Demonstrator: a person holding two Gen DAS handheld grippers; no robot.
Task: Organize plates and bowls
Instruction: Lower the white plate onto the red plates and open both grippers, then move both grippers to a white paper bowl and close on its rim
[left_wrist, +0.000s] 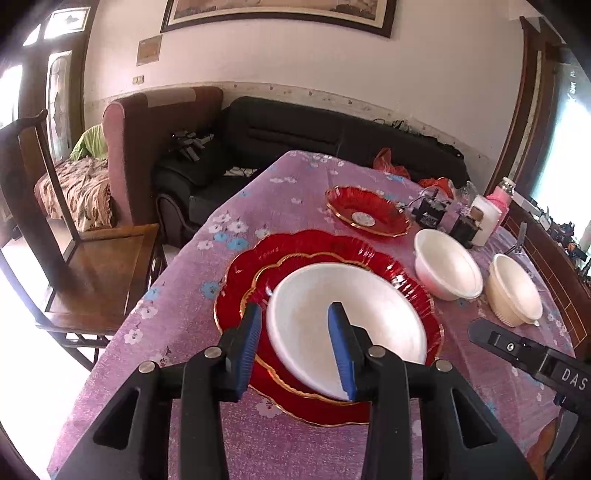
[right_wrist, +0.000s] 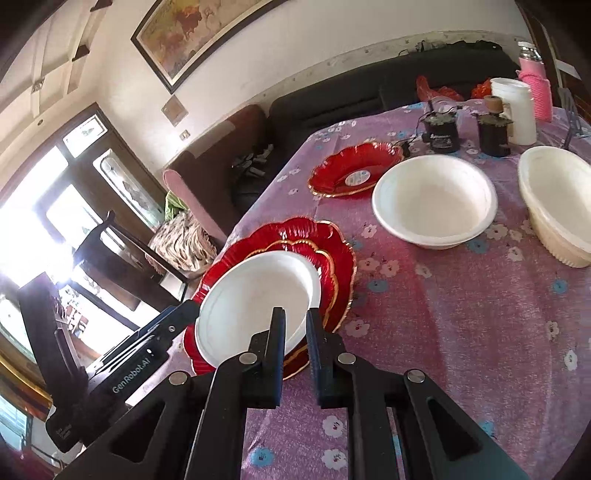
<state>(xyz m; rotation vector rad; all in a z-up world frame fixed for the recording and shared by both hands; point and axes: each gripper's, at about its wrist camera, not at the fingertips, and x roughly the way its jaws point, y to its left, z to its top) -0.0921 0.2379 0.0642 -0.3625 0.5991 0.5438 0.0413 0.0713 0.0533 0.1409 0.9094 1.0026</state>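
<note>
1. Left wrist view: the left gripper (left_wrist: 297, 343) is hovering over the near rim of a white bowl (left_wrist: 347, 328), its blue-padded fingers (left_wrist: 341, 350) spread apart, one outside the rim and one over the bowl's inside; neither pad is clearly pressing on the rim.
2. The white bowl is sitting inside a small red plate (left_wrist: 269, 273) with a gold scalloped edge, which is lying on a large red plate (left_wrist: 243, 266) near the left edge of the bench (left_wrist: 177, 332), covered in a purple flowered cloth.
3. Farther back a second small red dish (left_wrist: 369, 210) is lying alone; to the right a second white bowl (left_wrist: 447, 266) and a cream ribbed bowl (left_wrist: 515, 291) are standing side by side, apart from each other.
4. The right gripper's black body is entering at the right edge.
5. Right wrist view: the right gripper (right_wrist: 295, 334) is sitting at the near-right edge of the stacked white bowl (right_wrist: 255, 299), its dark fingers (right_wrist: 317, 350) nearly pressed together with only a narrow slit between; whether they are pinching the rim I cannot tell.
6. The stack of red plates (right_wrist: 332, 251) is lying under that bowl at the left; the lone red dish (right_wrist: 354, 166), the second white bowl (right_wrist: 434, 199) and the cream bowl (right_wrist: 557, 203) are standing beyond.
7. The left gripper's body (right_wrist: 136, 373) is reaching toward the bowl's left rim.
</note>
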